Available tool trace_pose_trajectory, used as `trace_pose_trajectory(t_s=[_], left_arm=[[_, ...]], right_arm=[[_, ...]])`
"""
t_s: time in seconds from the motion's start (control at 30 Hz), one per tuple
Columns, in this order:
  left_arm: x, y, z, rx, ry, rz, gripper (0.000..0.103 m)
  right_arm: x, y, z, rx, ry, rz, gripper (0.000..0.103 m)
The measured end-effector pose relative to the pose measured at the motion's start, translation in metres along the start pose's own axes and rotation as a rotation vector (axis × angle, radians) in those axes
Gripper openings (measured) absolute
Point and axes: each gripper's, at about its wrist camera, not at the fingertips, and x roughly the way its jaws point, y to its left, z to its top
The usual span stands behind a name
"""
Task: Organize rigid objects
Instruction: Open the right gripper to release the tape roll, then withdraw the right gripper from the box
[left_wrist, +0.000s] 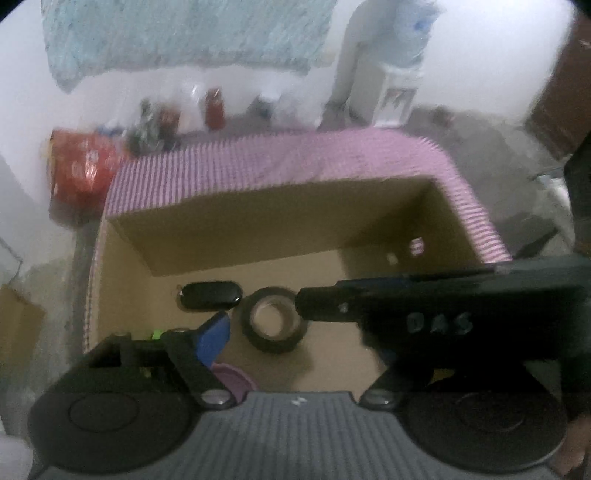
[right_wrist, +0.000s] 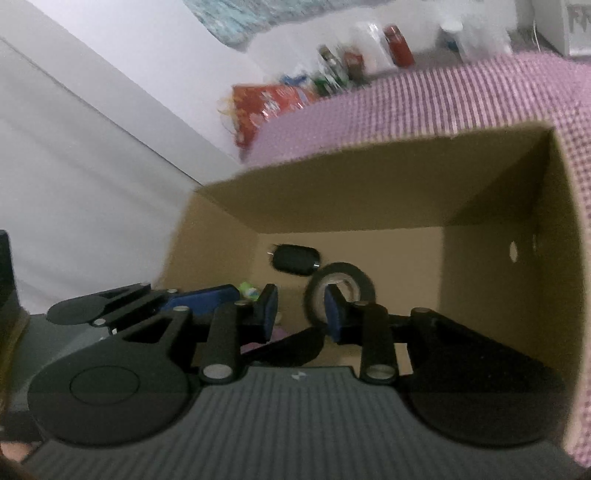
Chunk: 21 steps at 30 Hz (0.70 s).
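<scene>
Both grippers hung over the cardboard box (right_wrist: 369, 192): my right gripper (right_wrist: 301, 314) was released, nothing between its blue pads. I could not tell my left gripper's (left_wrist: 295, 343) state. At lower centre, the tape roll (left_wrist: 274, 319) lay just beside the black oval case (left_wrist: 210, 296) on the box floor.

R tongs (right_wrist: 301, 312) open above cardboard box (right_wrist: 369, 206) w/ tape roll (right_wrist: 364, 282).

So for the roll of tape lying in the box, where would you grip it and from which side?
The tape roll lies flat on the floor of the cardboard box, hole facing up. Best to come straight down from above, one finger in the hole and one outside, pinching the ring wall. Take the side away from the black oval case, which lies close beside it.
</scene>
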Motion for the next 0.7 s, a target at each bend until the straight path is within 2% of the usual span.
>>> trace_pose_trajectory(t_s=[0.2, 0.27, 0.37, 0.4, 0.43, 0.53, 0.63, 0.7], left_arm=[[-0.076, -0.011, -0.031, 0.049, -0.150, -0.128, 0.092], [-0.095, -0.013, -0.048, 0.057, -0.189, -0.168, 0.094], [-0.115, -0.016, -0.082, 0.060, -0.236, -0.242, 0.098], [-0.117, -0.016, -0.094, 0.061, -0.248, -0.259, 0.098], [-0.119, -0.016, -0.106, 0.058, -0.260, -0.268, 0.099], [-0.115, -0.016, -0.145, 0.041, -0.290, -0.279, 0.101], [-0.102, -0.011, -0.176, -0.003, -0.284, -0.289, 0.101], [-0.091, -0.006, -0.194, -0.071, -0.294, -0.277, 0.101]], right_arm=[[-0.093, 0.014, -0.030, -0.031, -0.162, 0.089, 0.033], [-0.128, 0.019, -0.047, -0.048, -0.225, 0.107, 0.039], [-0.174, 0.028, -0.079, -0.106, -0.309, 0.083, 0.055], [-0.186, 0.032, -0.093, -0.138, -0.330, 0.061, 0.066], [-0.194, 0.035, -0.104, -0.163, -0.340, 0.032, 0.081], [-0.206, 0.045, -0.144, -0.264, -0.360, -0.113, 0.102], [-0.195, 0.054, -0.179, -0.381, -0.334, -0.295, 0.102], [-0.179, 0.057, -0.198, -0.457, -0.286, -0.403, 0.102]])
